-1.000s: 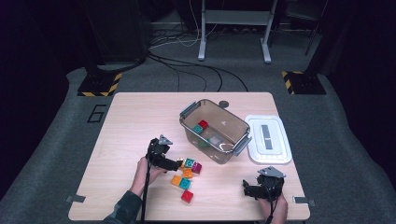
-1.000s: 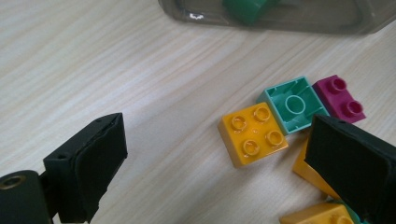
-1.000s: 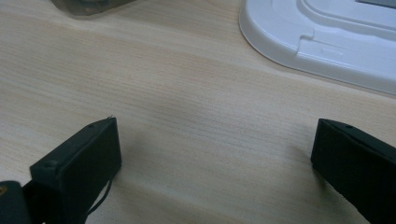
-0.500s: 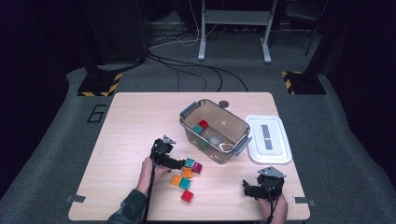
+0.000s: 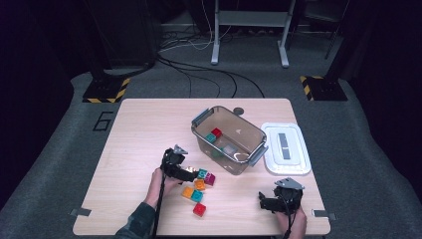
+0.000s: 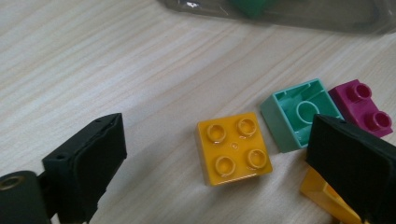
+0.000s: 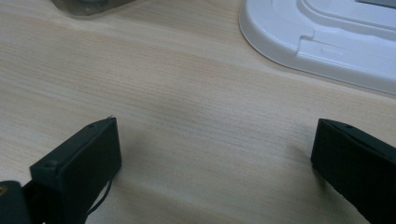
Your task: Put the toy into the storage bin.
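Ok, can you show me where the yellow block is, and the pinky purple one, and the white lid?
yellow block [image 6: 233, 148], left gripper view, on its studded top face.
pinky purple block [image 6: 362, 108], left gripper view, on its top beside the studs.
white lid [image 5: 286, 148], high view, on its flat top near the middle.

Between my black jaws sits a yellow-orange brick with four studs. Beside it lies a mint-green brick, hollow side up, and next to that a magenta brick. Under one jaw peeks a yellow piece. Nearer me on the pale wood-grain table lies a red brick. The bin is smoky clear plastic with grey latches, and its lid is white with a grey strip. My right gripper is black too.
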Tool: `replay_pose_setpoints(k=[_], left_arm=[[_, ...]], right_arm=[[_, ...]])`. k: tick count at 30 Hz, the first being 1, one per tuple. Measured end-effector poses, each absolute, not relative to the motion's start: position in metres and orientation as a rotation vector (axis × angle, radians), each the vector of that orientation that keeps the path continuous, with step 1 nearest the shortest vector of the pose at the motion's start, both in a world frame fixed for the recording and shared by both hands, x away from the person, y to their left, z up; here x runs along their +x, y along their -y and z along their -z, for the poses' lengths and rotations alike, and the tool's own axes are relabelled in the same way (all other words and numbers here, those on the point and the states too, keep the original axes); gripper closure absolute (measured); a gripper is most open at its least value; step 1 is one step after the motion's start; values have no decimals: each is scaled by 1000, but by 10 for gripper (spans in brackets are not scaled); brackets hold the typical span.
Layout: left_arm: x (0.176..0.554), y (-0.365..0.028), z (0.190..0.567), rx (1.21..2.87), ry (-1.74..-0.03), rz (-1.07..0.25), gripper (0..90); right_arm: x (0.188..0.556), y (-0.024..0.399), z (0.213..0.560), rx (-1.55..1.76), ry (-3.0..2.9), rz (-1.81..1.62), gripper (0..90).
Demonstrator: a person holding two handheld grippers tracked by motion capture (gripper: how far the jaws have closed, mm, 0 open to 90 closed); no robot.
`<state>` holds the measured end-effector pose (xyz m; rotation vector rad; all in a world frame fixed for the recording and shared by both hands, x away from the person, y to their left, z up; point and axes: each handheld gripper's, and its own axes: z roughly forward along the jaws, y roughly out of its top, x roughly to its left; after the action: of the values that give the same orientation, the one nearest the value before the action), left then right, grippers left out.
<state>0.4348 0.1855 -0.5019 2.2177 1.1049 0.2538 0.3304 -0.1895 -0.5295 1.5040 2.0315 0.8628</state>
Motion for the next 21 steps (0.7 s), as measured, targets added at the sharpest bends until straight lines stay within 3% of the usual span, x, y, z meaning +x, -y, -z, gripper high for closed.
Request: replay_pose_setpoints(k=[5,14,21], left_arm=[[433,-187,506,2200,-1098,-235,176],[427,-191,508,2205,-1109,-270,554],[424,-195,507,2195,-1101,-291,585]], right_arm=[[330,190,530,1500,-2034,-860,6],[330,189,530,1505,-2031,-863,6],[330,189,530,1504,-2030,-865,7]])
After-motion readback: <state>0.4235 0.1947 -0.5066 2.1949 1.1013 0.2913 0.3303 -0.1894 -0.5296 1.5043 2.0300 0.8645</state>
